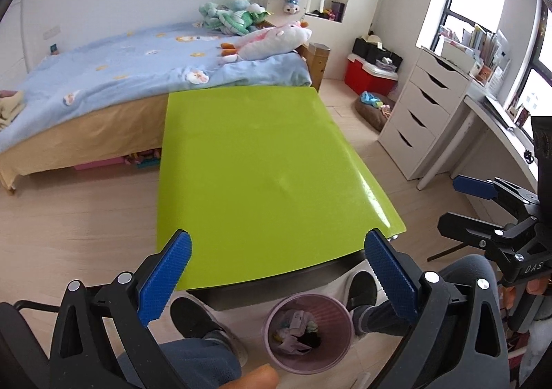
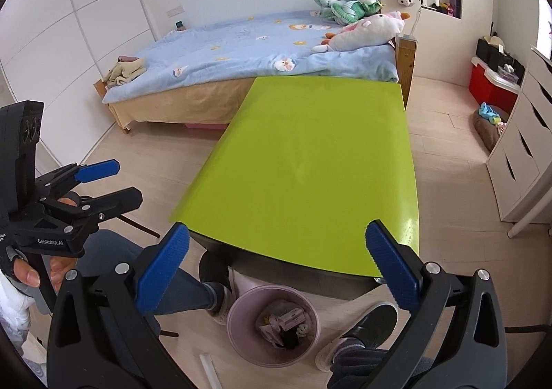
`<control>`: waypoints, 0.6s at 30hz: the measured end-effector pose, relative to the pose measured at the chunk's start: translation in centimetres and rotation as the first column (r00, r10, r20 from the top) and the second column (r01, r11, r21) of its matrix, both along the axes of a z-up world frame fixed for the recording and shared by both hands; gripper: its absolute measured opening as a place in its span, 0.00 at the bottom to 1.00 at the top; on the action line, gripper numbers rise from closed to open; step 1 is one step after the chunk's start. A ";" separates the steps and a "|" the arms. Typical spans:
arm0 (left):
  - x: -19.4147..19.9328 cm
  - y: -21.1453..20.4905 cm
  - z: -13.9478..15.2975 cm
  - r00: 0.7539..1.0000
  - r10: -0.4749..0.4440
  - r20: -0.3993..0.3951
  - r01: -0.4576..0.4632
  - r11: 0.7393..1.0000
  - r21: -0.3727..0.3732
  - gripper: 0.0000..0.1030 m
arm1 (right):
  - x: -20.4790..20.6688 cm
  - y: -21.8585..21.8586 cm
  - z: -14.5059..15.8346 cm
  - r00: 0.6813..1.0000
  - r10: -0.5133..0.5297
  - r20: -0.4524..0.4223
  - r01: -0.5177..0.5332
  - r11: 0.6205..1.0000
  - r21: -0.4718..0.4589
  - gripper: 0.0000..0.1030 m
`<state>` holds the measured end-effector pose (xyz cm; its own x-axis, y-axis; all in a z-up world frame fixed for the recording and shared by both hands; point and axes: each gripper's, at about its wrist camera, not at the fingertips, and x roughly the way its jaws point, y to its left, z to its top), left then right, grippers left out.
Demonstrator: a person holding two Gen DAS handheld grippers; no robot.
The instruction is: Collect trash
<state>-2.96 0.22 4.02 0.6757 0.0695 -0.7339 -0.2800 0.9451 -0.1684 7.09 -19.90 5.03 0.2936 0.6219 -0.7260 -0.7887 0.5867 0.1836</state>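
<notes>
Two grippers, both with fingers spread wide, nothing between them. Blue-quilted bed (image 1: 138, 68) at 11 o'clock in left wrist view. Lime-green table (image 1: 262, 175) at centre, top bare. Left gripper (image 1: 276, 271) and right gripper (image 2: 276, 268) hover over its near edge. Pink wastebasket (image 1: 310, 333) on floor at 6 o'clock, between the person's shoes (image 1: 196, 323), holds crumpled trash (image 2: 284, 323).

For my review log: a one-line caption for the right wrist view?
Open hand-held gripper above a bare green table; filled pink bin below.
</notes>
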 end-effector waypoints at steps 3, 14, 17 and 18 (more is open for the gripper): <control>0.3 -0.2 0.4 1.000 -0.030 0.010 0.030 0.999 -0.016 0.93 | 0.1 0.4 0.5 1.000 0.009 0.006 -0.009 1.000 0.007 0.97; 0.6 -0.1 1.1 0.999 -0.049 0.022 0.049 0.998 -0.031 0.93 | 0.4 0.6 0.9 1.000 0.016 0.013 -0.016 1.000 0.008 0.97; 0.7 0.0 1.1 0.999 -0.049 0.022 0.050 0.998 -0.049 0.93 | 0.3 0.4 0.9 1.000 0.017 0.013 -0.017 1.000 0.007 0.97; 0.7 0.0 1.1 0.999 -0.048 0.023 0.049 0.997 -0.055 0.93 | 0.3 0.4 0.9 1.000 0.017 0.013 -0.017 1.000 0.008 0.97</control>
